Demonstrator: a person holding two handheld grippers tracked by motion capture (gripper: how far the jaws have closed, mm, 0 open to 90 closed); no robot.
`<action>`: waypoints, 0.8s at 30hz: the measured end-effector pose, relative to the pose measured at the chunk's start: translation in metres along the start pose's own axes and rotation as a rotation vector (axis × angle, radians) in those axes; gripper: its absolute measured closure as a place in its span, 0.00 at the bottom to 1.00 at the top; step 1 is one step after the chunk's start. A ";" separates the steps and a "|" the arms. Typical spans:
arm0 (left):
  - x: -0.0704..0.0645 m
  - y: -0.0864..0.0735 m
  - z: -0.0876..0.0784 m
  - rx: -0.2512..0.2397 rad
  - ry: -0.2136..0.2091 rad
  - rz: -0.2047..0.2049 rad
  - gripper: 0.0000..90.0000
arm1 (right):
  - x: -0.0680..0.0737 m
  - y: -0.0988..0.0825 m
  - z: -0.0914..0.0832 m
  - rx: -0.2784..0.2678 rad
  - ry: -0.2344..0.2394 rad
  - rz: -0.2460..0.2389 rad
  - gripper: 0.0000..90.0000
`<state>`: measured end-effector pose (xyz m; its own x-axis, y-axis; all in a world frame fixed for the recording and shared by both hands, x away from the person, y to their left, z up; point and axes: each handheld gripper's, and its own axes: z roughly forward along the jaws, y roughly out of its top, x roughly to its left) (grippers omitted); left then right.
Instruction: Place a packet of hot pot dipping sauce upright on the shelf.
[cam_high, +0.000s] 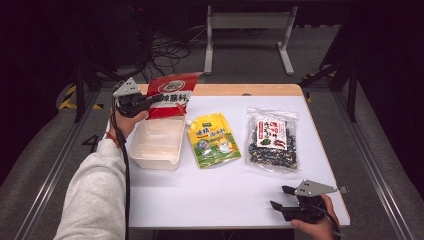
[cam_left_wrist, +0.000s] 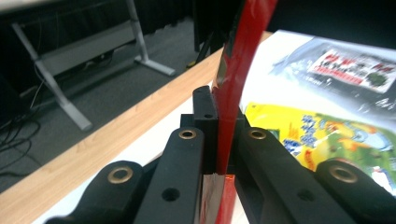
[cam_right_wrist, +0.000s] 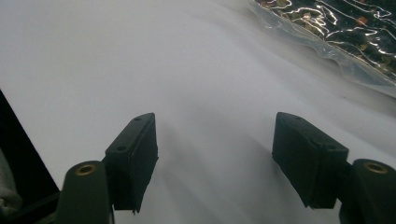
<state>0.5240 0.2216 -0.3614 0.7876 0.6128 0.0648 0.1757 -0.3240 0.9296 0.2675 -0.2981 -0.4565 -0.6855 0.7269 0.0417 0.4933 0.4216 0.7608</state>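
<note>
Left tongs (cam_high: 156, 98) clamped on edge of flat red plastic seasoning pouch (cam_high: 172, 95), held upright above far end of cream rectangular plastic tub (cam_high: 156, 142). Right tongs (cam_high: 281, 198) wide open, empty, low over white bench (cam_high: 225, 190), just short of clear seaweed bag (cam_high: 273, 138); yellow pouch (cam_high: 214, 140) between.

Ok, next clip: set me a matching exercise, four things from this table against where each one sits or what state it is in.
Things:
1. red packet
2. white tub
3. yellow pouch
4. clear bag of dark mix

Places or states:
A. flat on the table, farthest toward the right gripper's side
B. clamped edge-on in the left gripper
C. open and empty, under the red packet's lower end
D. flat between the tub and the clear bag

Pairs: 1-B, 2-C, 3-D, 4-A
</note>
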 end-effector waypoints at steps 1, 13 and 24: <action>0.002 -0.002 0.001 -0.003 0.009 -0.005 1.00 | 0.001 0.000 0.000 0.000 -0.003 -0.001 0.34; 0.007 -0.014 0.006 0.068 0.053 -0.043 0.84 | 0.005 -0.003 -0.001 0.015 -0.008 -0.005 0.34; 0.004 -0.034 -0.009 0.211 0.075 -0.012 0.97 | 0.007 0.002 0.003 0.021 0.013 -0.028 0.32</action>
<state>0.5158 0.2413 -0.3898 0.7396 0.6672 0.0880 0.3110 -0.4548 0.8345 0.2650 -0.2911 -0.4567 -0.7061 0.7076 0.0285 0.4845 0.4533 0.7481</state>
